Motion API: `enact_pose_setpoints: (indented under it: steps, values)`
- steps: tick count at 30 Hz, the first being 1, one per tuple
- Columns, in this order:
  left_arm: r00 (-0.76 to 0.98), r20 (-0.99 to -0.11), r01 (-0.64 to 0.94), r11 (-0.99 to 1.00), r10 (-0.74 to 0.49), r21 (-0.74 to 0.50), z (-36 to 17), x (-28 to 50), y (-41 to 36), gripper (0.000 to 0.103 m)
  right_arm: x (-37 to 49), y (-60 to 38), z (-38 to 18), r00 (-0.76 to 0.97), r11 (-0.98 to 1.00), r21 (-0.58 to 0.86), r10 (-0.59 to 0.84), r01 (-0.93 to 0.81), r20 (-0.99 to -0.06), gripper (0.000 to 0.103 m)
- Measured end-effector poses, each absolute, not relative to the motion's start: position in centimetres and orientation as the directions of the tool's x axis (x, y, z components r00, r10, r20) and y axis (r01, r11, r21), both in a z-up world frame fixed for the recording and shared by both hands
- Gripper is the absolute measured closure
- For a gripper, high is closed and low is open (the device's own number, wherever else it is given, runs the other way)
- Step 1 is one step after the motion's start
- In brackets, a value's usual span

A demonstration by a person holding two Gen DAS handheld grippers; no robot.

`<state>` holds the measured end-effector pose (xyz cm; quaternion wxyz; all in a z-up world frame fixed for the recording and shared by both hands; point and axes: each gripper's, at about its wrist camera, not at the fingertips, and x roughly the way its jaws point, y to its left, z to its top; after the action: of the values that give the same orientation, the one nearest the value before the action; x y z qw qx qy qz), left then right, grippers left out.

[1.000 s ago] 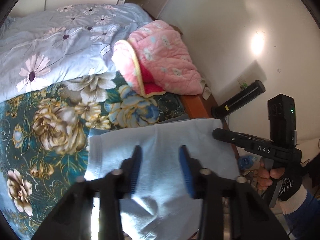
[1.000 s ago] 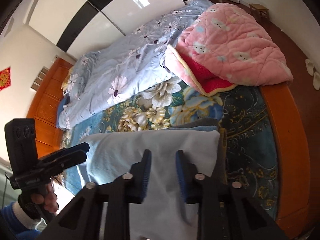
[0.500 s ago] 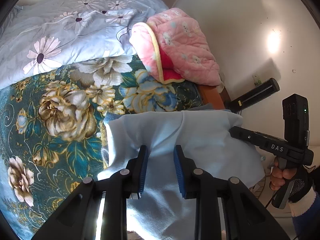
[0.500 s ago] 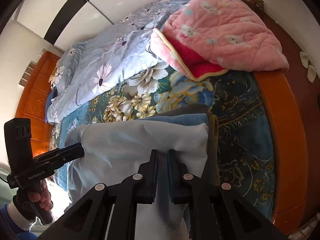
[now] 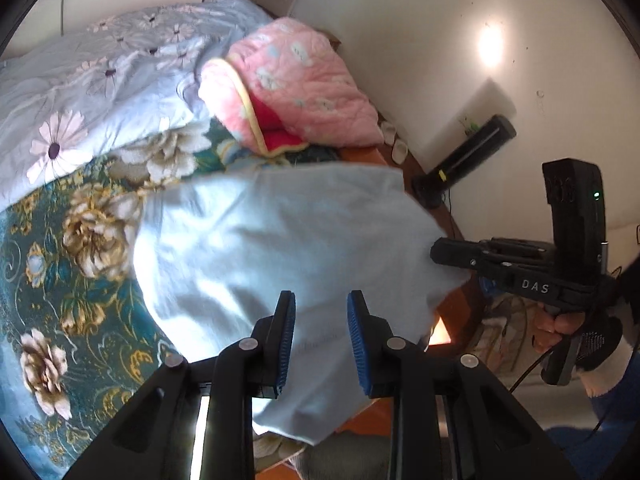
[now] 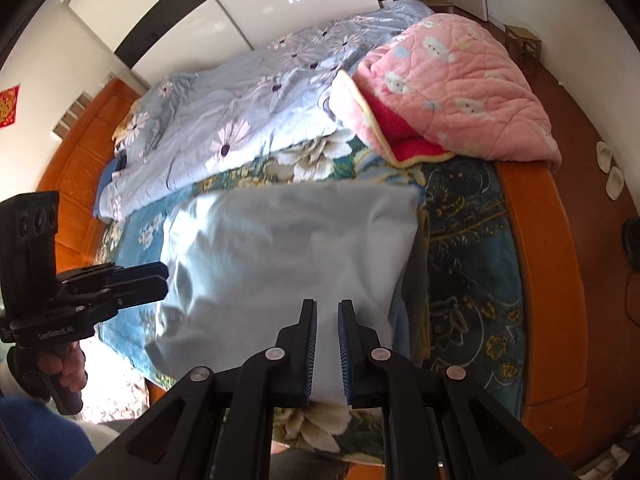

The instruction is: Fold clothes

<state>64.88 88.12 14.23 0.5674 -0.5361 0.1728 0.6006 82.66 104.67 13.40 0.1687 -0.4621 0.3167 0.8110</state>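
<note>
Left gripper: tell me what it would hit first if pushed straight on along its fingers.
The light blue garment. It already lies between the fingers of the left gripper and fills the path ahead. Beyond it would probably come the floral bedspread, though depth is hard to judge in this fisheye view.

A pink quilted blanket (image 6: 452, 96) lies bunched at the upper right on the bed (image 6: 536, 280), beside a pale blue flowered duvet (image 6: 240, 120). White slippers (image 6: 610, 172) sit on the floor at far right. A green floral bedspread (image 5: 80, 240) fills the left.
</note>
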Motion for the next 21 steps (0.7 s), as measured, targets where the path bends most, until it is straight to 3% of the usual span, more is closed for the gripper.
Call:
enact_pose_setpoints:
  steps: [9, 17, 18, 20, 21]
  values:
    - [0.209, -0.877, -0.86, -0.345, 0.433, -0.375, 10.6, 65.2, 87.7, 0.075, 82.5, 103.8, 10.1, -0.46, -0.744, 0.338, -0.047, -0.576, -0.887, 0.091]
    - [0.19, -0.853, -0.865, -0.327, 0.487, -0.38, 13.2, 65.9, 87.0, 0.075, 83.1, 103.1, 12.9, -0.5, -0.763, 0.327, -0.006, -0.557, -0.866, 0.091]
    - [0.184, -0.848, -0.867, -0.325, 0.496, -0.379, 13.6, 65.9, 86.9, 0.072, 83.3, 103.0, 13.5, -0.508, -0.768, 0.322, 0.005, -0.553, -0.861, 0.091]
    - [0.169, -0.838, -0.873, -0.315, 0.518, -0.371, 14.4, 66.3, 86.5, 0.059, 83.4, 102.5, 14.1, -0.515, -0.773, 0.313, 0.02, -0.552, -0.857, 0.091]
    - [0.154, -0.838, -0.88, -0.313, 0.524, -0.358, 14.6, 66.5, 86.3, 0.047, 83.5, 102.2, 14.4, -0.517, -0.773, 0.311, 0.026, -0.553, -0.855, 0.091]
